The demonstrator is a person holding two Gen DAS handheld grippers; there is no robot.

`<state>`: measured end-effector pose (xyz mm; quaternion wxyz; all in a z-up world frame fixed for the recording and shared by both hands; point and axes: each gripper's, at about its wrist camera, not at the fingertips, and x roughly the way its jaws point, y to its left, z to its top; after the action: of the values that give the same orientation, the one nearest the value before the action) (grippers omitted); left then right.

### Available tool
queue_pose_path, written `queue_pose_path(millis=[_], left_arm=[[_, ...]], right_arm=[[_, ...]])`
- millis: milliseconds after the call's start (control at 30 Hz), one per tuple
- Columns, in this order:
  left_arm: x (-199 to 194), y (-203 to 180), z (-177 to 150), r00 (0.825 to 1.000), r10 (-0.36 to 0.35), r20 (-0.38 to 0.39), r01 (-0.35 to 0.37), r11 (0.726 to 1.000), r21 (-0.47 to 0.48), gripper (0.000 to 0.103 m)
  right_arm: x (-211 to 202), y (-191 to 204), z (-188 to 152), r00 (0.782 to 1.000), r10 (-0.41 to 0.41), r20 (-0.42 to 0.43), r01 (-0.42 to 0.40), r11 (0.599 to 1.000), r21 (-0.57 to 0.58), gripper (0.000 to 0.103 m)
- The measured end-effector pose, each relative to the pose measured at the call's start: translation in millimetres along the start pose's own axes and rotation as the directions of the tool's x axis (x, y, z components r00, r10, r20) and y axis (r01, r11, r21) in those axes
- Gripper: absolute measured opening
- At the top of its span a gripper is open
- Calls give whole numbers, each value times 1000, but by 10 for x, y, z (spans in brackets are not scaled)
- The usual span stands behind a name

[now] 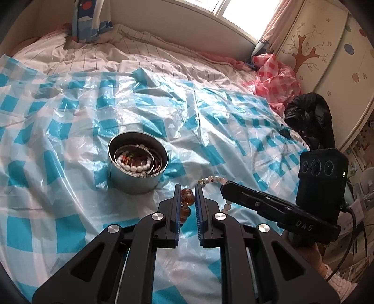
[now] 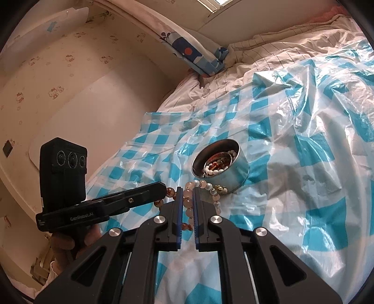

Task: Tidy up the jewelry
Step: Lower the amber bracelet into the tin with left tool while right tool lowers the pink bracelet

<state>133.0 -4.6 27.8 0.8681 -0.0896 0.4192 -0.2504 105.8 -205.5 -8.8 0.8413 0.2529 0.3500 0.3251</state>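
A round metal tin [image 1: 138, 177] sits on the checked sheet, holding a white pearl bracelet [image 1: 133, 166] and other jewelry. My left gripper [image 1: 188, 187] is shut on an amber bead bracelet [image 1: 187, 198], just right of and nearer than the tin. My right gripper [image 1: 225, 187] reaches in from the right with pale beads [image 1: 211, 179] at its tip. In the right wrist view, my right gripper [image 2: 187, 190] is shut on that pale pink and white bead bracelet [image 2: 188, 201]. Its gold end [image 2: 221, 189] trails against the tin [image 2: 233, 177]. The left gripper [image 2: 163, 187] comes in from the left holding amber beads [image 2: 170, 192].
A crinkled blue-and-white checked plastic sheet [image 1: 210, 112] covers the bed. A patterned pillow [image 1: 90, 21] leans at the headboard. A red checked plastic bag [image 1: 275, 74] and a black bag [image 1: 308, 114] lie at the right edge, beside a painted wardrobe [image 1: 327, 46].
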Motion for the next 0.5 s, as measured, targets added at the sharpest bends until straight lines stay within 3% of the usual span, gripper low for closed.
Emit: queue_pose_path(millis=[500], left_arm=[[4,138,315,996,-23,86,29,998,-60,11]], right_arm=[[146,-48,246,998,38,44,-39,999,20,9]])
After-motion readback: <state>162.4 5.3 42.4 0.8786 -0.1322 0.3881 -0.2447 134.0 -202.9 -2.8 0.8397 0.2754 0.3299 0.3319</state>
